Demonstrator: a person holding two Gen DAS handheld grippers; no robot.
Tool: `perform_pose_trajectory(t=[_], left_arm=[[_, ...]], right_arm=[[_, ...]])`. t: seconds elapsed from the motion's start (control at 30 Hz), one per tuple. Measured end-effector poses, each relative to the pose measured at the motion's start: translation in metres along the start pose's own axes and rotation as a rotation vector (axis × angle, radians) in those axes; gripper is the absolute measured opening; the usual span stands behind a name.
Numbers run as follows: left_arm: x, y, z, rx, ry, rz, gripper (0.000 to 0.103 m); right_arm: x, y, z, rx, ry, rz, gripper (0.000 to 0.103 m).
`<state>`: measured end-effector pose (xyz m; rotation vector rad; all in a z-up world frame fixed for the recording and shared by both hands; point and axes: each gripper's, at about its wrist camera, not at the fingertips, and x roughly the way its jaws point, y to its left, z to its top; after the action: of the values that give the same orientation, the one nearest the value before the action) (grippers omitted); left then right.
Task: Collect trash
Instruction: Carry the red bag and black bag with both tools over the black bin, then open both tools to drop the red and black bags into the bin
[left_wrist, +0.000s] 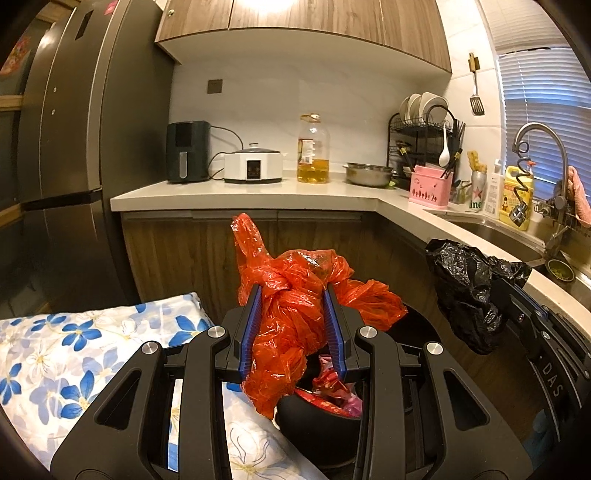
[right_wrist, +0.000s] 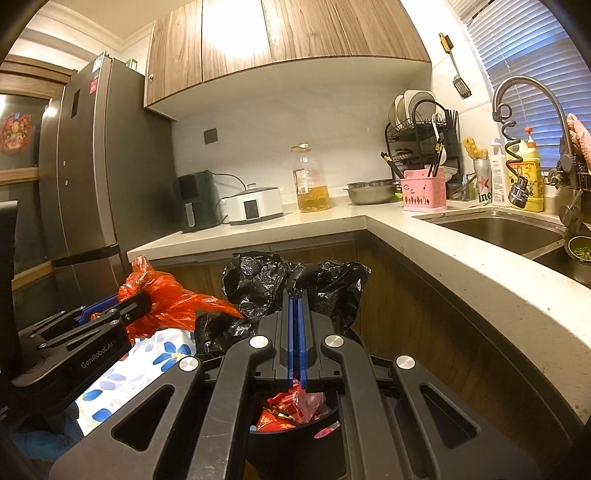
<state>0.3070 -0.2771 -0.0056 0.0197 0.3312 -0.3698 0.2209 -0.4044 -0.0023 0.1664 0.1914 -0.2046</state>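
My left gripper (left_wrist: 293, 295) is shut on a crumpled orange-red plastic bag (left_wrist: 295, 291), which bulges between and above its blue pads. In the right wrist view the same red bag (right_wrist: 166, 302) shows at the left, held in the left gripper (right_wrist: 122, 308). My right gripper (right_wrist: 295, 295) is shut on a black plastic bag (right_wrist: 266, 280), pinched thin between its pads. That black bag (left_wrist: 469, 288) hangs at the right of the left wrist view. Below both grippers stands a black bin (right_wrist: 295, 439) holding red and pink wrappers (right_wrist: 291, 406).
A white L-shaped counter (right_wrist: 424, 240) carries an air fryer (left_wrist: 188, 151), cooker (left_wrist: 253, 164), oil bottle (left_wrist: 313, 149), steel bowl (left_wrist: 369, 173), pink holder (left_wrist: 430, 184) and dish rack. The sink (right_wrist: 498, 229) is right, a fridge (left_wrist: 66, 147) left, flowered cloth (left_wrist: 74, 350) lower left.
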Motion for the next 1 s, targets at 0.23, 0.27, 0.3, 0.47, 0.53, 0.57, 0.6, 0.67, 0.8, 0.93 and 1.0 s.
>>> perform_pose_trajectory(t=[0.23,0.27,0.3,0.47,0.53,0.57,0.6,0.67,0.8,0.93,1.0], left_arm=[[0.006,-0.004,-0.001,0.009,0.004,-0.009,0.032],[0.007,-0.004,-0.001,0.009,0.004,-0.010,0.032],[0.008,-0.005,-0.001,0.007,0.006,-0.012,0.032],[0.016,-0.008,-0.002,0.009,0.013,-0.017,0.032],[0.018,-0.007,-0.003,0.010,0.016,-0.015,0.032],[0.019,-0.007,-0.003,0.010,0.017,-0.016,0.032],[0.020,-0.007,-0.004,0.008,0.019,-0.017,0.033],[0.022,-0.007,-0.004,0.006,0.020,-0.018,0.033],[0.024,-0.006,-0.005,0.003,0.023,-0.026,0.033],[0.029,-0.006,-0.007,0.007,0.026,-0.039,0.034],[0.031,-0.005,-0.008,0.007,0.029,-0.039,0.034]], right_arm=[[0.006,-0.002,-0.001,0.007,0.002,0.003,0.003],[0.007,-0.002,0.000,0.008,0.002,0.003,0.003],[0.009,-0.003,-0.001,0.010,0.002,0.004,0.003],[0.014,-0.005,-0.002,0.016,0.008,0.008,0.003],[0.015,-0.005,-0.002,0.017,0.009,0.008,0.003],[0.016,-0.005,-0.003,0.017,0.012,0.009,0.003],[0.017,-0.005,-0.002,0.018,0.014,0.010,0.003],[0.020,-0.007,-0.002,0.017,0.016,0.009,0.003],[0.024,-0.007,-0.002,0.019,0.021,0.016,0.003],[0.027,-0.005,-0.004,0.016,0.031,0.017,0.003],[0.029,-0.005,-0.005,0.018,0.036,0.019,0.003]])
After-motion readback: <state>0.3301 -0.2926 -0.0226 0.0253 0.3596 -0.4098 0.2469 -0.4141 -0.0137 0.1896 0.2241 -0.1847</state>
